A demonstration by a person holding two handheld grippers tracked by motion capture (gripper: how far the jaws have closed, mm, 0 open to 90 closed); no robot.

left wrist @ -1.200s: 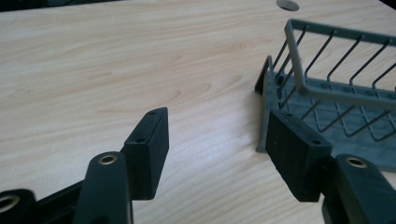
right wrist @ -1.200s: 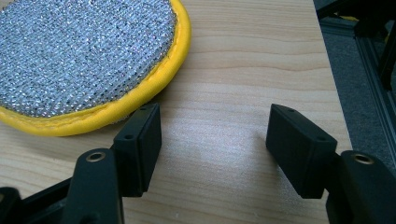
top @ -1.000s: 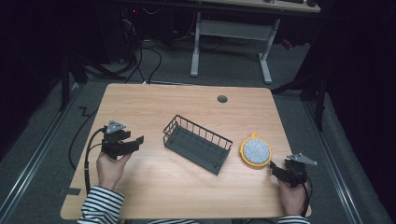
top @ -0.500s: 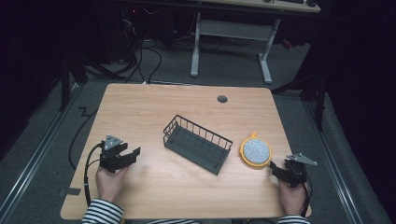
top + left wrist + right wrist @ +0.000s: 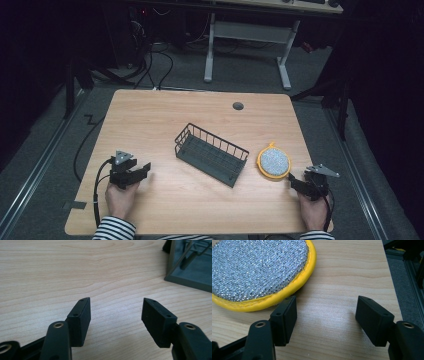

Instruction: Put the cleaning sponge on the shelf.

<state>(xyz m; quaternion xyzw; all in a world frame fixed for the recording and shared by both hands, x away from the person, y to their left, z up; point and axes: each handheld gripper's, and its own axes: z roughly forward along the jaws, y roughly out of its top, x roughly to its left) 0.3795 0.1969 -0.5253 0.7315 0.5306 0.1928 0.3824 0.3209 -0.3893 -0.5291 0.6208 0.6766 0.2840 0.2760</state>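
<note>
the wire basket (image 5: pixel 212 154) lies with its long axis running diagonally, beyond the released left gripper (image 5: pixel 115 312); the round scouring pad (image 5: pixel 259 270) sits just beside the released right gripper (image 5: pixel 325 315).

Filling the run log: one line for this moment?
left tongs open, idle | right tongs open beside round yellow-rimmed silver scouring pad | dark wire basket mid-table

Lab or test room, not a home. Dark surroundings, light falling mainly on one wooden table (image 5: pixel 150 115) with a cable grommet (image 5: pixel 238 106) in its top. Grey carpeted floor (image 5: pixel 250 70). Loose black cables (image 5: pixel 160 55) trail across it behind the table. A second desk with a white metal frame (image 5: pixel 247 35) stands farther back. Metal rails (image 5: pixel 35 170) run along the floor at the table's left side. A person in striped sleeves (image 5: pixel 114 229) holds cabled gripper tools (image 5: pixel 126 171) at the near edge.
</note>
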